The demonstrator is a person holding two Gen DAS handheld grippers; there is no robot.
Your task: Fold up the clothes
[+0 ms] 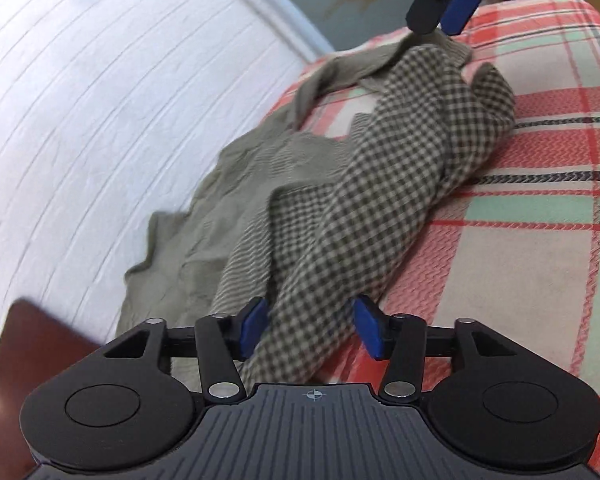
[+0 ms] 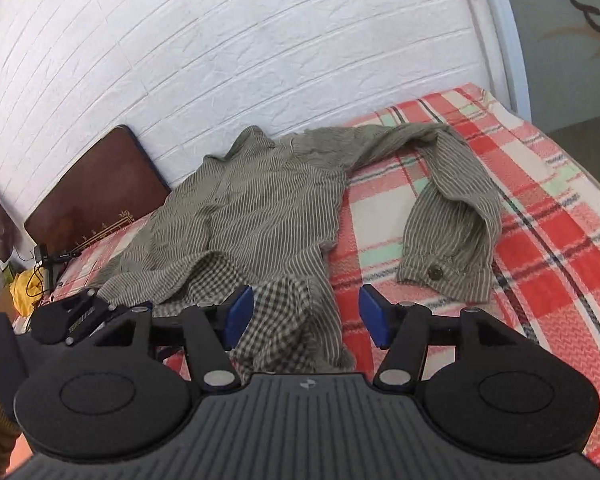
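Olive-grey striped cotton shirt with a checked lining [image 2: 256, 208] is lying rumpled on the red, mint and cream plaid blanket [image 2: 540, 216] covering the bed, its collar end touching the white brick-pattern wall [image 2: 260, 40]. In the right wrist view its long axis is running from the near hem away toward the wall; one sleeve [image 2: 452, 216] is stretching rightward and bending back, buttoned cuff pointing toward the camera. Left gripper [image 1: 310, 330] is standing open, blue pads straddling the checked fabric, not pinching. Right gripper [image 2: 306, 316] is also open over the checked hem, pads clear. Brown padded board [image 2: 96, 188] is leaning against the wall.
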